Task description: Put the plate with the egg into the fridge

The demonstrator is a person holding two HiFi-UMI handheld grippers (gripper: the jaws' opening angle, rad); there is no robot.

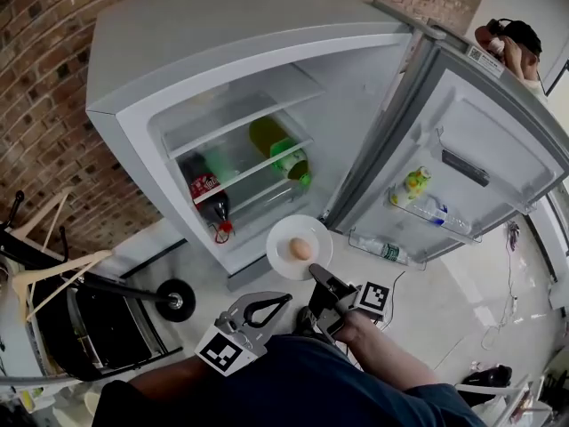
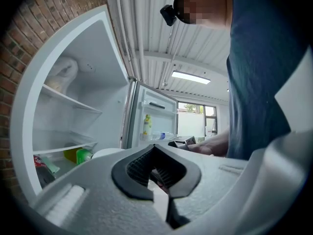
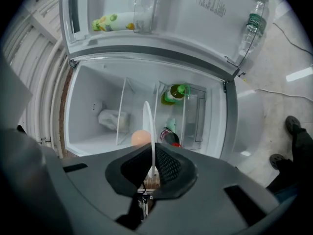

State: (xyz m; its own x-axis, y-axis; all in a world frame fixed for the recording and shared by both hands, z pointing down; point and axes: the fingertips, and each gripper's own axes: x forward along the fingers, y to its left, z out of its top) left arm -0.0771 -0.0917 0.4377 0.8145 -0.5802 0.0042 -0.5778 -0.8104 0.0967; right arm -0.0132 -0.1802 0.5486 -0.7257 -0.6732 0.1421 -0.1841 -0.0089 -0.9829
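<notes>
The right gripper (image 1: 318, 275) pinches the plate (image 1: 283, 242) by its rim; a tilt could roll the egg (image 1: 301, 249) off; the left gripper (image 1: 283, 300) is closed, empty.

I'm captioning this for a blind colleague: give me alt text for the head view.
The right hand-held gripper holds a white plate with an egg before an open fridge with bottles on its shelves. The left hand-held gripper hangs shut and empty beside it.
</notes>
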